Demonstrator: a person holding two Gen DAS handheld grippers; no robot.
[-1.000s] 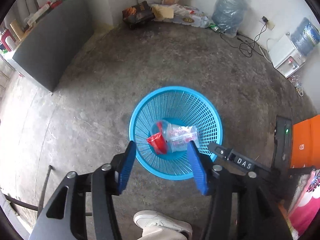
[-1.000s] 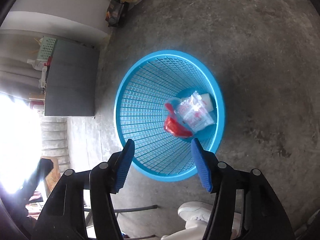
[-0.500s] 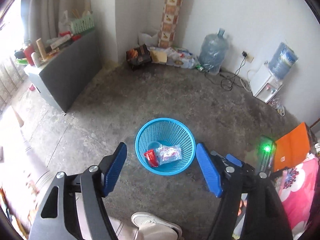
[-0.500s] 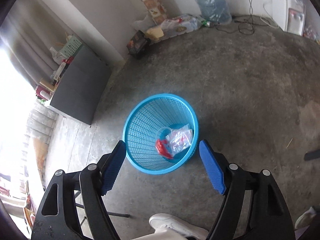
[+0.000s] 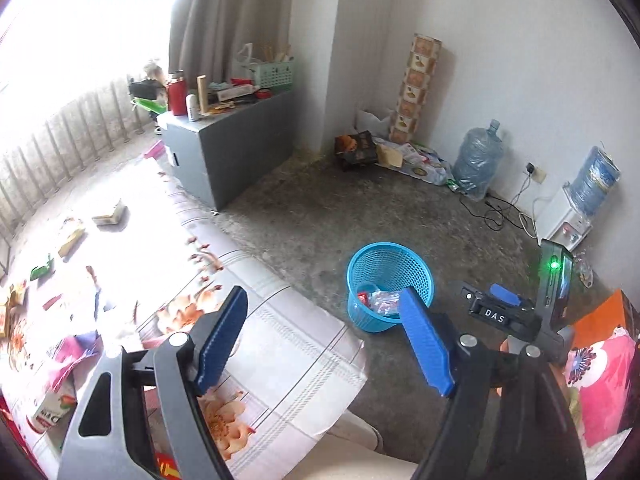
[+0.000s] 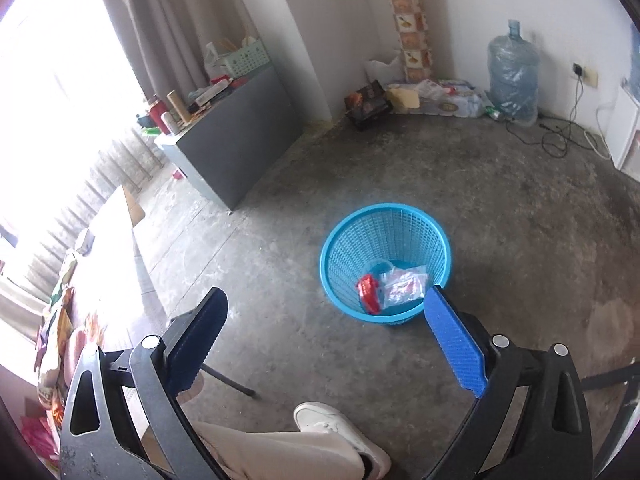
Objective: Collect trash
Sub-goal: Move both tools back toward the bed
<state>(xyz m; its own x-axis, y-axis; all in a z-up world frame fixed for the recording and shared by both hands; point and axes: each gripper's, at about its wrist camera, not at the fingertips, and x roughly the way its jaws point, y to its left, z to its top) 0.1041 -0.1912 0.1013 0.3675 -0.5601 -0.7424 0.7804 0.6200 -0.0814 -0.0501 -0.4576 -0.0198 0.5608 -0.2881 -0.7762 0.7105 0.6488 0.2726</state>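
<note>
A blue mesh basket (image 5: pixel 390 256) stands on the concrete floor, seen also in the right wrist view (image 6: pixel 384 216). In it lie a red wrapper (image 6: pixel 370 292) and a clear plastic bag (image 6: pixel 402 286). My left gripper (image 5: pixel 324 294) hangs high above the corner of a table under a flowered cloth (image 5: pixel 280 340), its jaws opening with nothing between them. My right gripper (image 6: pixel 326 294) is up over the floor, short of the basket, jaws also opening and empty. Packets (image 5: pixel 108 216) and a carton (image 5: pixel 52 408) lie on the cloth.
A grey cabinet (image 5: pixel 236 148) stands along the left wall. Water jugs (image 5: pixel 478 160), a dispenser (image 5: pixel 568 220) and cables line the far wall. A person's leg and white shoe (image 6: pixel 340 428) are below the right gripper. An orange box (image 5: pixel 596 316) sits at right.
Both grippers have risen well away from the basket and their jaws have spread wider. The left view has swung left, bringing the cloth-covered table into view.
</note>
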